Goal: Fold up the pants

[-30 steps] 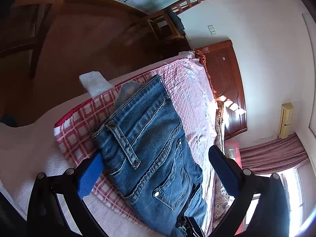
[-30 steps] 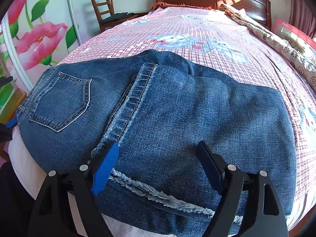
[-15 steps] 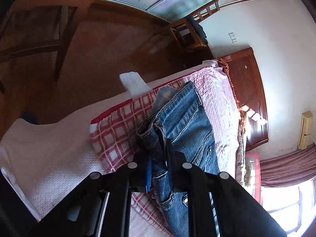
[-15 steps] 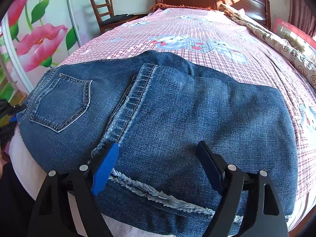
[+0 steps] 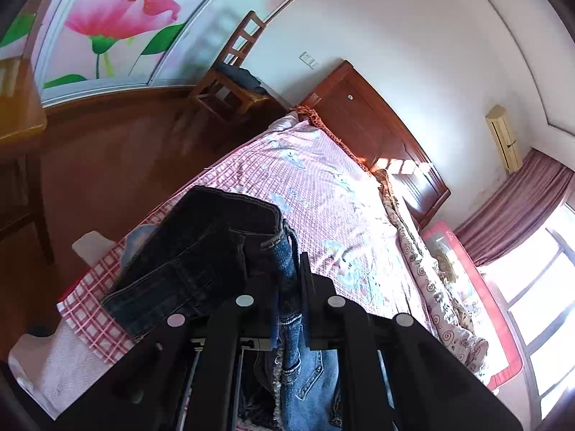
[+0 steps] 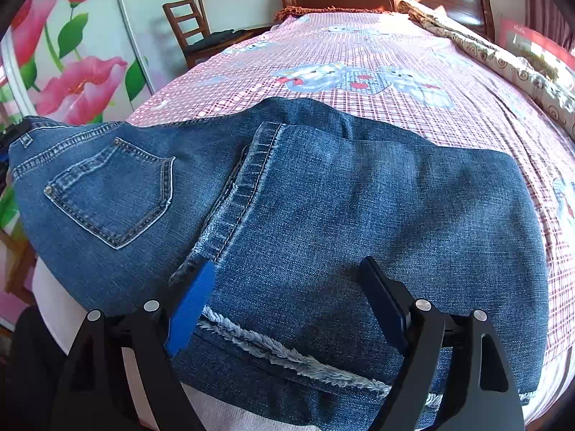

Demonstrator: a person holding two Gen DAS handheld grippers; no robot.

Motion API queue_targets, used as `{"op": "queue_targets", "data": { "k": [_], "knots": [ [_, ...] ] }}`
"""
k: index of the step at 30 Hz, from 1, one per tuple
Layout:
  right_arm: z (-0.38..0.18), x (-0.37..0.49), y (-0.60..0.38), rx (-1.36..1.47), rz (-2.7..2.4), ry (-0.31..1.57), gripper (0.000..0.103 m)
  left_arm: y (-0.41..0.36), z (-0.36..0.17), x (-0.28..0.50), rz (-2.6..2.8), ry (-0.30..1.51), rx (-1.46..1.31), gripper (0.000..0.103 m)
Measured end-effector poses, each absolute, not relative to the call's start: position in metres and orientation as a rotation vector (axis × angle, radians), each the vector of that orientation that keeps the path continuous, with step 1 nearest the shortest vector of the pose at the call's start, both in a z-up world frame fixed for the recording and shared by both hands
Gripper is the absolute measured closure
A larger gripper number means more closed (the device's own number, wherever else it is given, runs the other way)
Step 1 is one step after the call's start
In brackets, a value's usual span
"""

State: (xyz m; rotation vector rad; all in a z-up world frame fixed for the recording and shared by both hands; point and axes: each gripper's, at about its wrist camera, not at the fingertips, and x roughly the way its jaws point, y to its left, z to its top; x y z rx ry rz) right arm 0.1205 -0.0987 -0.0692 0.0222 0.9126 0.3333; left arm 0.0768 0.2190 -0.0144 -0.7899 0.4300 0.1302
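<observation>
Blue jeans (image 6: pixel 323 197) lie folded across the foot of the bed, back pocket (image 6: pixel 111 194) up at the left, frayed hem (image 6: pixel 287 353) nearest me. My right gripper (image 6: pixel 287 269) hovers just over the folded leg near that hem. Its jaws are opening and its pads (image 6: pixel 190 305) press on nothing. My left gripper (image 5: pixel 289 262) is shut on the waistband of the jeans (image 5: pixel 201 251). It holds that end lifted off the sheet, and the denim droops in shadow to its left.
The pink checked sheet (image 6: pixel 359 57) runs back to a wooden headboard (image 5: pixel 359 118). A rolled patterned quilt (image 6: pixel 503 57) lies along the right side. A wooden chair (image 5: pixel 233 79) stands on the brown floor beside the flowered wardrobe doors (image 6: pixel 72 72).
My left gripper went from open around the waistband to shut on it, then rose and rolled, lifting that end of the jeans. The right gripper stayed in place.
</observation>
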Motion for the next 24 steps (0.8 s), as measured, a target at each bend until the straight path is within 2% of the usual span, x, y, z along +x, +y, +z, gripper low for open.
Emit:
{"op": "queue_targets", "data": {
  "k": [2,7,10,11,12,15,18,24],
  "knots": [
    [-0.068,0.125,-0.103,0.069,0.360,0.932,0.015,0.220,-0.013,0.078,0.148,0.436,-0.790,0.095],
    [-0.067,0.127,-0.096,0.039,0.372,0.950,0.013,0.255,-0.047,0.073,0.213,0.505,-0.829,0.093],
    [-0.068,0.125,-0.097,0.044,0.372,0.944,0.013,0.264,-0.066,0.067,0.285,0.569,-0.775,0.087],
    [-0.068,0.125,-0.096,0.042,0.369,0.945,0.013,0.263,-0.069,0.064,0.313,0.581,-0.749,0.075],
    [-0.068,0.125,-0.096,0.040,0.366,0.946,0.012,0.264,-0.074,0.062,0.322,0.586,-0.737,0.055],
    [-0.068,0.127,-0.094,0.029,0.358,0.951,0.012,0.261,-0.082,0.055,0.376,0.580,-0.681,0.032],
    [-0.068,0.128,-0.095,0.030,0.363,0.956,0.012,0.262,-0.092,0.055,0.366,0.602,-0.666,0.023],
    [-0.068,0.129,-0.092,0.026,0.345,0.961,0.012,0.252,-0.099,0.058,0.383,0.632,-0.621,0.021]
  ]
}}
